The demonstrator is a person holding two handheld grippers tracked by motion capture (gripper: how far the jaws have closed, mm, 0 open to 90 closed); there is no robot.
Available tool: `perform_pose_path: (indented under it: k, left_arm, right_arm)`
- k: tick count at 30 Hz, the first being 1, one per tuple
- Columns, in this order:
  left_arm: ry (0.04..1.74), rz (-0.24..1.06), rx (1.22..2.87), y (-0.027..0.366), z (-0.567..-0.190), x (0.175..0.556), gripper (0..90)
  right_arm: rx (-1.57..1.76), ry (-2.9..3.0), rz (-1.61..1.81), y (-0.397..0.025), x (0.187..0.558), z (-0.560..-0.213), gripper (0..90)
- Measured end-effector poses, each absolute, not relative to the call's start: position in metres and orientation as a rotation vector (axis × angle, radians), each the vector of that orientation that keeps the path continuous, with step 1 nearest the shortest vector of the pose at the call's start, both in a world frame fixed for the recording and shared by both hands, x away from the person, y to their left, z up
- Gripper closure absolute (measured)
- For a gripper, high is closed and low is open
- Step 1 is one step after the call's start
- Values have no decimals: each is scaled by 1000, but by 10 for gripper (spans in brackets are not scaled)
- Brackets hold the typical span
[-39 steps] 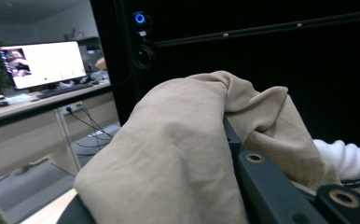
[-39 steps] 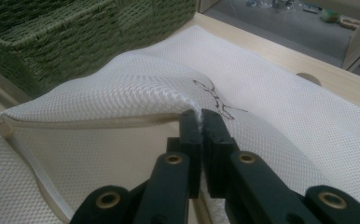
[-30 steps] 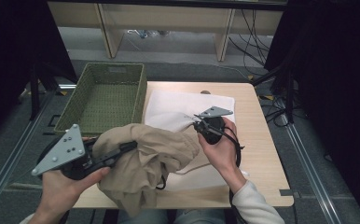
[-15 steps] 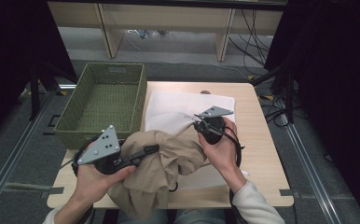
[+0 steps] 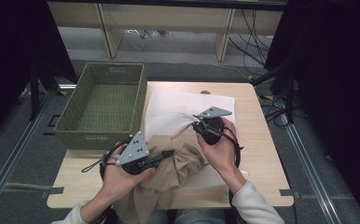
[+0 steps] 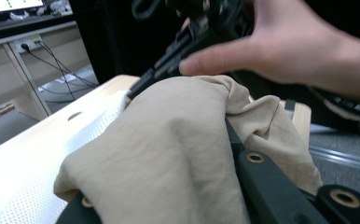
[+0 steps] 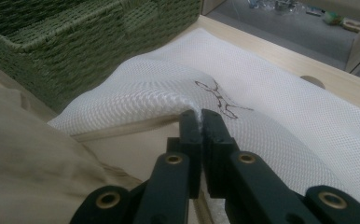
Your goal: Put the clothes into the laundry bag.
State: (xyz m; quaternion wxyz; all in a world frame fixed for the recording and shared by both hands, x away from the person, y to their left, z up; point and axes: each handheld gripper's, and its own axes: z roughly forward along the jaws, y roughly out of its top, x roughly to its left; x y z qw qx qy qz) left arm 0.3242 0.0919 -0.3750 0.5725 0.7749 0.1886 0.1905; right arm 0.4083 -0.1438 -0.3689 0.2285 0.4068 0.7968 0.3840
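A beige garment (image 5: 180, 165) lies bunched at the table's front, partly over its edge. My left gripper (image 5: 168, 153) is shut on it, and in the left gripper view the cloth (image 6: 169, 154) drapes over both jaws. A white mesh bag (image 5: 187, 100) lies flat on the table behind the garment. My right gripper (image 5: 190, 122) is shut on the bag's near edge and holds it lifted. In the right gripper view the jaws (image 7: 200, 116) pinch the mesh (image 7: 271, 107) just beside a dark cord (image 7: 220, 100). The garment's end reaches the raised bag edge.
A green woven basket (image 5: 75, 123) stands on the table's left, right beside the bag, with nothing visible inside. The right gripper view shows its wall (image 7: 75, 46) close by. Shelving and cables lie beyond the table's far edge.
My left gripper has carried the beige garment rightward and forward, from off the table's left front toward the held bag edge. The right gripper has stayed put.
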Motion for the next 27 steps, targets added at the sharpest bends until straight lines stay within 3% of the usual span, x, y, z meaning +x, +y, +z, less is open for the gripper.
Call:
perform_pose_path:
  k: [27]
  left_arm:
    - [449, 444, 1939, 52, -407, 351, 807]
  right_arm:
    - [1090, 2197, 1064, -141, 406, -368, 886]
